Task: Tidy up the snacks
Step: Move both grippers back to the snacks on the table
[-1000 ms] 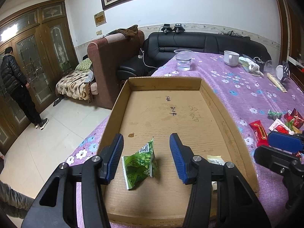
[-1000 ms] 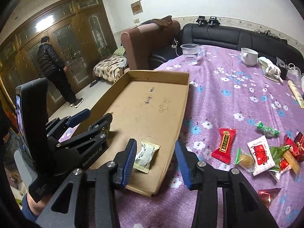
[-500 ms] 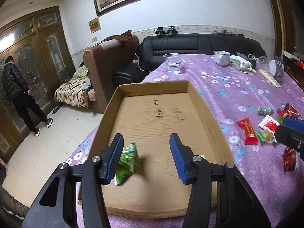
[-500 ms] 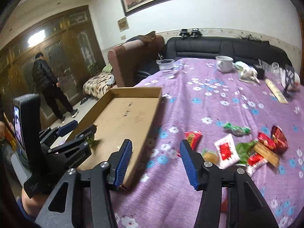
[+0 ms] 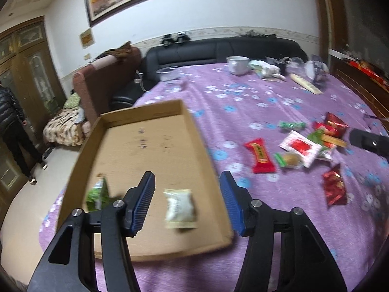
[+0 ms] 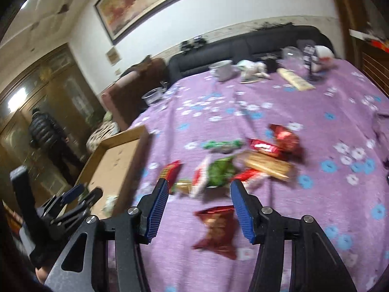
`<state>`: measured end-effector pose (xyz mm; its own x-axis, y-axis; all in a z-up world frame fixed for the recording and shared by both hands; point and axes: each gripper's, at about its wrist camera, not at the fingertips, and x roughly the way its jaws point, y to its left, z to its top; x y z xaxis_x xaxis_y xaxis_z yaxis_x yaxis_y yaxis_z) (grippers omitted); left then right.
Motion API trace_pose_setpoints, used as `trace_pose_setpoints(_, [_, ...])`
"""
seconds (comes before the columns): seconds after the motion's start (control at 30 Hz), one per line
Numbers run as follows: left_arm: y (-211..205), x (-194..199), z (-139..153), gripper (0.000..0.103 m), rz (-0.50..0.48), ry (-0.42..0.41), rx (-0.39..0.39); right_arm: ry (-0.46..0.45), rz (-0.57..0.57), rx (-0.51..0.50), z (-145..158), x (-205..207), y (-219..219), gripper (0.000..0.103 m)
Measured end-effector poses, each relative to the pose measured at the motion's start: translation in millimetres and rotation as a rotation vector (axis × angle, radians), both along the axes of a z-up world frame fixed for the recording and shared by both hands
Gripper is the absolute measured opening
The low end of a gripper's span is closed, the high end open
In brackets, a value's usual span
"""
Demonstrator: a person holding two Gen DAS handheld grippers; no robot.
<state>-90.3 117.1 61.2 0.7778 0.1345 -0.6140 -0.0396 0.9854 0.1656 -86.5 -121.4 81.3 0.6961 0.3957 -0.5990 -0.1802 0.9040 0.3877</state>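
**Two snacks boxed, right gripper lined up on the dark red packet**

Right gripper [image 6: 199,206] is released with nothing in it, its jaws having just been opening. The dark red packet [image 6: 217,231] lies right below and between its tips, long axis pointing away from the camera, so the right hand is clearly nearer. Left gripper [image 5: 187,204] is empty too, jaws just widened, hanging over the cardboard box [image 5: 194,131]. Count: two in the box, a white packet [image 5: 180,208] and a green packet [image 5: 97,194]. Roughly nine loose ones on the desk [image 6: 279,112]; blur makes that iffy.
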Motion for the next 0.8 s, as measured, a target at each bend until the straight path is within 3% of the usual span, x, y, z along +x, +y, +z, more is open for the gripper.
trace_pose_setpoints(0.17, [-15,-1,-4,0.055,-0.042,0.016,0.007,0.089,0.019,0.02,-16,5,-10,0.062])
trace_pose_setpoints(0.4, [-17,1,-6,0.055,-0.052,0.043,-0.025,0.15,0.094,-0.125,-35,5,17,0.062])
trace_pose_setpoints(0.7, [-25,1,-8,0.055,-0.067,0.049,-0.014,0.176,0.119,-0.227,-50,12,33,0.062])
trace_pose_setpoints(0.77, [-26,2,-9,0.055,-0.069,0.055,-0.014,0.172,0.112,-0.239,-52,11,34,0.057])
trace_pose_setpoints(0.8, [-27,2,-9,0.055,-0.07,0.055,-0.012,0.171,0.104,-0.242,-53,13,32,0.046])
